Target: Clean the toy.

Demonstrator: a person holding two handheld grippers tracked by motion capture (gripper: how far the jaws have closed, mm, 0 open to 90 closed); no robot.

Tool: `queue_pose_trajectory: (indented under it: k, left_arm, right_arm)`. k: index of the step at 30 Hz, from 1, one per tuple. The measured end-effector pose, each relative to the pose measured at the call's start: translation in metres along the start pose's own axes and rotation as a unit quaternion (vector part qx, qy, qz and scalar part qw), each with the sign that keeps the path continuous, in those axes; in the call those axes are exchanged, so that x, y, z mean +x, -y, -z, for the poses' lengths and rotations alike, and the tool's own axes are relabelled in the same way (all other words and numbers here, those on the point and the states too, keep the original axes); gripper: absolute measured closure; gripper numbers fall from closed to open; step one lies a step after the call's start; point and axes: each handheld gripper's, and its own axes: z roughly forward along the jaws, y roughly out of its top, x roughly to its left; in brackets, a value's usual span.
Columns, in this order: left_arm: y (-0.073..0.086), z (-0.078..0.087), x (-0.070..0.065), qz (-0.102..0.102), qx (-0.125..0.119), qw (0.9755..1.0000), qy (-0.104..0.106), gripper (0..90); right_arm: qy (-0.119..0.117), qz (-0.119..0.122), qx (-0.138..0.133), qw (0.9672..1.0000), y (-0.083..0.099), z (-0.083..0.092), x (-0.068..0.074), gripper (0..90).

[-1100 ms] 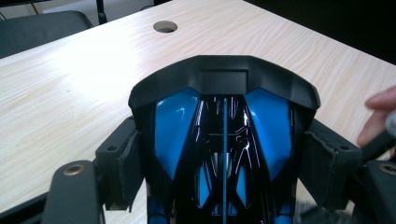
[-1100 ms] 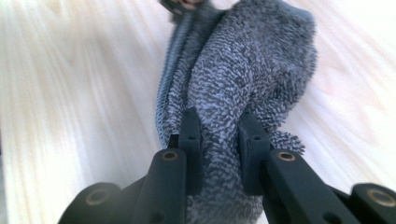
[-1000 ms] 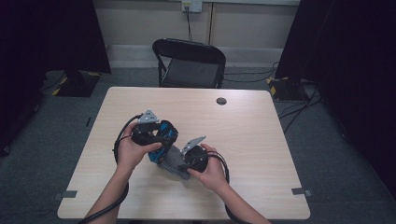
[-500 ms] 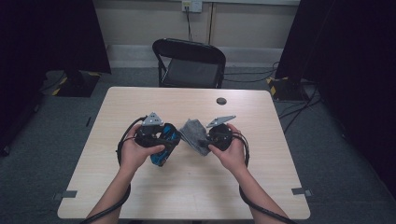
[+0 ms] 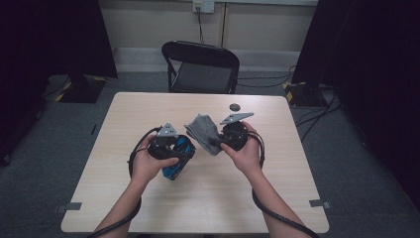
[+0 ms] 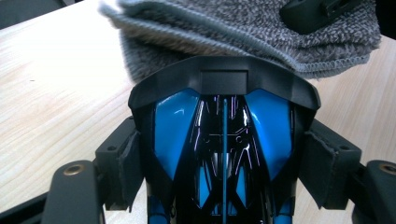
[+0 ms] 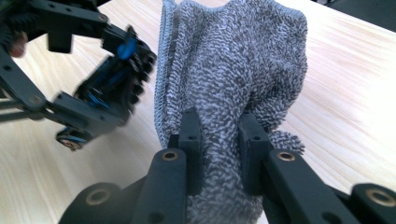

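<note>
Your left gripper [image 5: 174, 159] has its jaws spread wide and clamped on the flanks of the blue and black toy car [image 6: 223, 140], holding it just above the table [image 5: 277, 198]. Your right gripper [image 7: 219, 140] is pinched nearly closed on a bunched grey cloth [image 7: 233, 70], which hangs just beside the car, on its right. Both things are in hand, but the cloth is not yet on the car, so the wiping looks ahead of you.
</note>
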Motion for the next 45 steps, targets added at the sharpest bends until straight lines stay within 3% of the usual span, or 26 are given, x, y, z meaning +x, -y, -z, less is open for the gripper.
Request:
queue_pose_trajectory:
  k: [10, 19, 32, 45]
  left_arm:
    - [0.000, 0.000, -0.001, -0.004, 0.003, 1.0000, -0.002, 25.4]
    - [-0.004, 0.005, 0.000, -0.002, -0.009, 0.9999, -0.005, 25.4]
    - [-0.010, 0.010, 0.002, -0.005, -0.016, 0.9998, -0.012, 25.4]
    - [-0.020, 0.009, 0.005, 0.003, -0.024, 0.9996, -0.017, 25.4]
  right_arm:
    - [-0.020, 0.007, 0.011, 0.9997, 0.003, -0.016, 0.014, 75.3]
    - [-0.028, 0.011, 0.029, 0.9991, 0.011, -0.030, 0.020, 75.3]
    - [-0.071, 0.019, 0.044, 0.9963, 0.027, -0.055, 0.047, 75.2]
    - [-0.112, 0.002, 0.044, 0.9928, 0.040, -0.081, 0.064, 75.3]
